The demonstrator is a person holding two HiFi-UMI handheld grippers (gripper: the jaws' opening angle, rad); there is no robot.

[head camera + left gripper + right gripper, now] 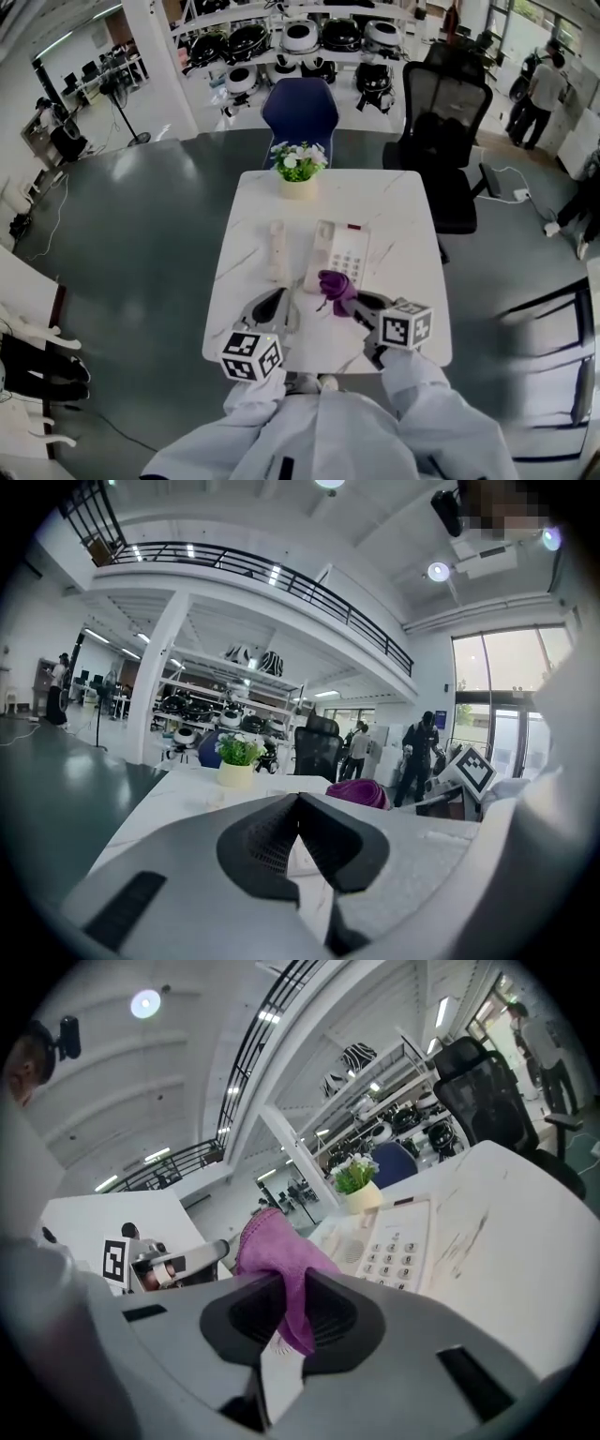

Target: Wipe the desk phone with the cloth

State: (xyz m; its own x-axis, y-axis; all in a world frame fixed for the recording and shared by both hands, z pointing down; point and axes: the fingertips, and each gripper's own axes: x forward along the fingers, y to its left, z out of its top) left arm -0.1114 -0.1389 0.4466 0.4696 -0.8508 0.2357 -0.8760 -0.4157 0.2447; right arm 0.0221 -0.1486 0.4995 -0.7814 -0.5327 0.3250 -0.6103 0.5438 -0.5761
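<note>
cloth (336, 284) – purple | desk phone (342, 253) – white | table (403, 216) white, grey-veined | chair (300, 108) blue

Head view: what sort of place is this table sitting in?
Probably an open-plan robotics lab or workshop: round black and white machines racked behind the table, office chairs beside it, and a railed mezzanine overhead in the left gripper view.

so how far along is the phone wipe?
Done: cloth picked up, handset lying on the table left of the phone base. In hand: right hand-held gripper is shut on the cloth at the base's near edge; left hand-held gripper is shut, empty. Left: the wiping itself; nothing shows how much is wiped.
</note>
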